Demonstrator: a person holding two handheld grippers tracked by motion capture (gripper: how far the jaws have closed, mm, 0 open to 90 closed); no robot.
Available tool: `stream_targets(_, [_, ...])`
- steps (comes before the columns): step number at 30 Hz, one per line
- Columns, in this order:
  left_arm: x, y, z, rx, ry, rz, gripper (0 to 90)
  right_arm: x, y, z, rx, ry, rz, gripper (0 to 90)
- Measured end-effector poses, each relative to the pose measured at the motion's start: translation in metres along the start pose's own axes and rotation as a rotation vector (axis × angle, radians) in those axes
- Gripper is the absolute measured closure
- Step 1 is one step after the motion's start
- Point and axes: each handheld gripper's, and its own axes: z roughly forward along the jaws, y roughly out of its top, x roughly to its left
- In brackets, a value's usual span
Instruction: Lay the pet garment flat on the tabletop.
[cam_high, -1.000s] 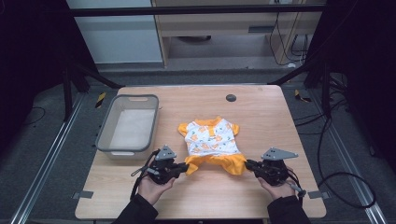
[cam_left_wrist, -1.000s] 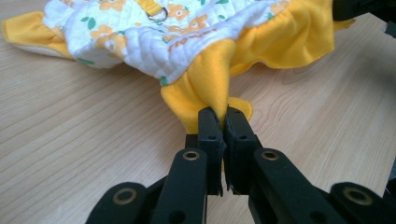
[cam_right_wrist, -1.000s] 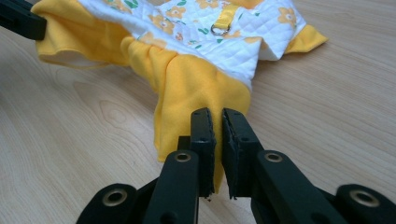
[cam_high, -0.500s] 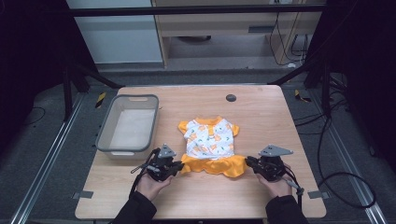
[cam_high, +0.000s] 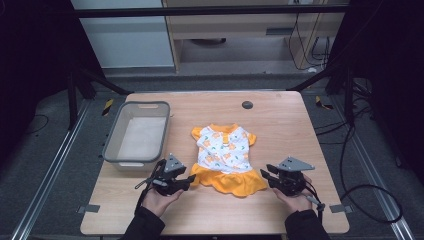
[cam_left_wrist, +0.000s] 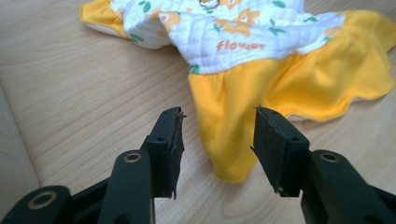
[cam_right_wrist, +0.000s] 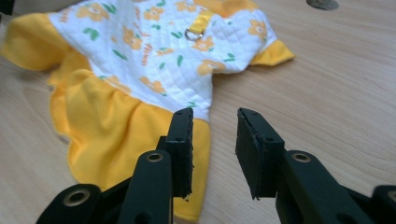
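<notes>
Dress (cam_high: 226, 159) lies flat; left gripper (cam_high: 189, 180) and right gripper (cam_high: 265, 176), just opening, flank its skirt.

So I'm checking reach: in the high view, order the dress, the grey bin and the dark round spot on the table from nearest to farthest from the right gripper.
From the right gripper:
1. Dress, just to its left.
2. Dark round spot, toward the far edge.
3. Grey bin, across the table, on the left.

In the left gripper view the dress (cam_left_wrist: 261, 60) is cut off at the top edge, its neckline unseen. The basket (cam_left_wrist: 11, 172) is reduced to a pale wall at the left edge. The dress's printed lettering is too small to read in the high view.
</notes>
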Motion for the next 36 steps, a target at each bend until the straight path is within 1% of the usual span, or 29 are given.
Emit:
stream_targets(1, [-0.001,-0.001,-0.002,0.000,0.003,0.004,50.9,0.003,0.000,-0.003,-0.005,0.016,-0.006,65.6])
stream_targets(3, [-0.006,-0.002,-0.006,-0.005,0.003,0.013,51.1,0.009,-0.001,-0.005,-0.004,0.031,-0.017,64.6])
stream_targets(4, [-0.008,-0.003,-0.008,-0.007,-0.006,0.017,51.3,0.011,-0.002,-0.005,0.000,0.036,-0.022,63.8])
stream_targets(7, [-0.016,-0.002,-0.007,-0.015,-0.014,0.033,52.6,0.017,-0.003,-0.001,0.015,0.057,-0.025,60.7])
stream_targets(10, [-0.023,-0.001,0.001,-0.012,-0.017,0.049,53.6,0.023,-0.007,0.004,0.039,0.073,-0.034,59.9])
stream_targets(12, [-0.026,0.000,0.010,0.003,-0.020,0.056,54.2,0.027,-0.009,0.007,0.056,0.085,-0.037,59.9])
stream_targets(15, [-0.028,0.000,0.023,0.017,-0.042,0.047,55.8,0.032,-0.012,0.012,0.068,0.104,-0.045,60.1])
stream_targets(17, [-0.027,0.000,0.032,0.030,-0.038,0.039,56.2,0.035,-0.015,0.017,0.081,0.122,-0.041,60.0])
stream_targets(18, [-0.027,0.000,0.036,0.034,-0.030,0.036,56.2,0.035,-0.016,0.019,0.088,0.124,-0.037,60.0])
stream_targets(20, [-0.026,-0.002,0.043,0.049,-0.012,0.045,56.0,0.036,-0.017,0.023,0.108,0.122,-0.040,59.2])
stream_targets(21, [-0.025,-0.002,0.046,0.051,-0.005,0.046,55.6,0.035,-0.018,0.024,0.115,0.118,-0.050,58.8])
stream_targets(22, [-0.024,-0.003,0.049,0.057,-0.002,0.047,55.0,0.036,-0.019,0.024,0.122,0.114,-0.045,58.5])
stream_targets(24, [-0.023,-0.004,0.054,0.056,0.010,0.046,53.6,0.035,-0.020,0.026,0.129,0.114,-0.049,58.5])
stream_targets(28, [-0.023,-0.006,0.061,0.064,0.018,0.053,53.1,0.035,-0.022,0.029,0.152,0.108,-0.057,58.8])
stream_targets(29, [-0.023,-0.006,0.062,0.063,0.017,0.051,53.1,0.035,-0.022,0.029,0.166,0.108,-0.053,59.2])
stream_targets(32, [-0.021,-0.006,0.063,0.065,0.021,0.048,55.6,0.036,-0.024,0.032,0.186,0.102,-0.067,61.4])
stream_targets(34, [-0.021,-0.007,0.065,0.068,0.032,0.059,57.1,0.035,-0.024,0.032,0.186,0.095,-0.061,64.5])
stream_targets(36, [-0.021,-0.007,0.066,0.070,0.027,0.048,58.4,0.035,-0.024,0.032,0.187,0.090,-0.059,68.4])
